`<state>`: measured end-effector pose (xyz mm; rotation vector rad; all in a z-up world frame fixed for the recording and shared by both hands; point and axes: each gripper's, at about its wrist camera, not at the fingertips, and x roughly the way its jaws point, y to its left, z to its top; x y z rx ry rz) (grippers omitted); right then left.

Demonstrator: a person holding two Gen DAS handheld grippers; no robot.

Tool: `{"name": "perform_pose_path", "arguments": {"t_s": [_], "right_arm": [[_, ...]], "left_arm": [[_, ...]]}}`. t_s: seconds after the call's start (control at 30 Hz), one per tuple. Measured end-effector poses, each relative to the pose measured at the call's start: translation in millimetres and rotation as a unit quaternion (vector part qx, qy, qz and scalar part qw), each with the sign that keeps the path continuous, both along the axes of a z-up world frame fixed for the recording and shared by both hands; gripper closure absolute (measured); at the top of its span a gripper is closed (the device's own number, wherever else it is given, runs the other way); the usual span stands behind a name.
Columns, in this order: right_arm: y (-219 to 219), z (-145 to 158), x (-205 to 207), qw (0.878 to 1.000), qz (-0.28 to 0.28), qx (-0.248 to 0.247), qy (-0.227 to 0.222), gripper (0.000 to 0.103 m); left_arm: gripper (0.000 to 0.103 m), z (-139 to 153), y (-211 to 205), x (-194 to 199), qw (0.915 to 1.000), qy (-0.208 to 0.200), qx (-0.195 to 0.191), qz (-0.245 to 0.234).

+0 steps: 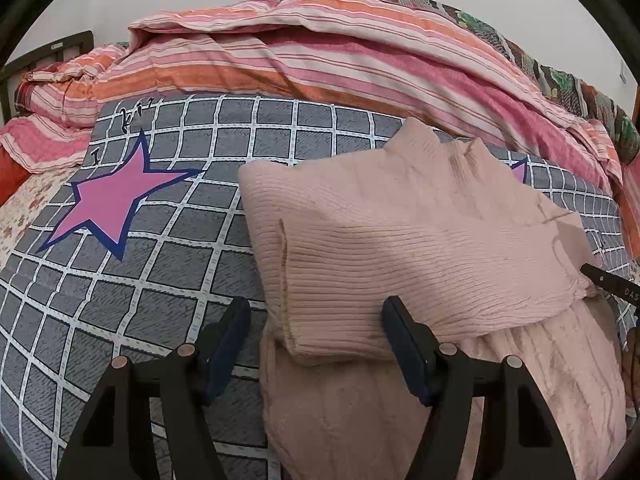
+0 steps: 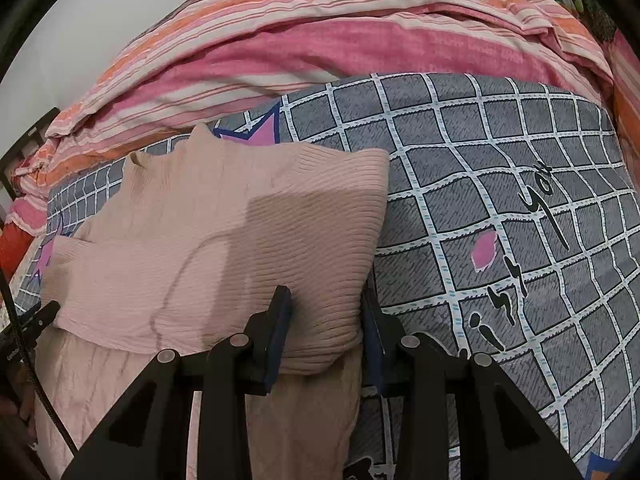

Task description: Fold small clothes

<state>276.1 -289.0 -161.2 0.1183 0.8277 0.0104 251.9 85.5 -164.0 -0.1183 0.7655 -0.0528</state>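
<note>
In the left wrist view, the pink knitted garment (image 1: 400,232) lies on the grey checked bedsheet (image 1: 132,280), from the centre toward 4 o'clock. Its ribbed upper part is already folded over the lower part, which reaches down to 6 o'clock. I judge that one fold is done, while the bundle is still wide and probably needs a further fold and some smoothing. The left gripper (image 1: 314,354) has its jaws spread wide. The folded corner sits between them; the right pad rests against the knit, the left pad stands clear over the sheet, so nothing is pinched. A striped quilt (image 1: 320,60) is heaped at 12 o'clock.

In the right wrist view, the same garment fills the centre and the 8 o'clock side. The right gripper (image 2: 324,340) is partly closed around the other folded corner — both pads seem to press on the fabric, so I read this as a pinch, though the right pad is half hidden.
</note>
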Motion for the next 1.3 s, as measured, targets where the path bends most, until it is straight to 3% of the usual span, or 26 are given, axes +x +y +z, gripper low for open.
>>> {"name": "perform_pose_path", "arguments": {"t_s": [0.87, 1.13, 1.3], "right_arm": [[-2, 0, -1, 1.0, -0.001, 0.004, -0.004, 0.068], [-4, 5, -6, 1.0, -0.004, 0.016, -0.01, 0.067], [-6, 17, -19, 0.999, -0.003, 0.025, -0.032, 0.067]], "left_arm": [[0.035, 4, -1, -4, 1.0, -0.009, -0.001, 0.0], [0.033, 7, 2, -13, 0.9991, -0.021, -0.032, -0.017], [0.033, 8, 11, -21, 0.9966, -0.033, -0.073, -0.021]]}}
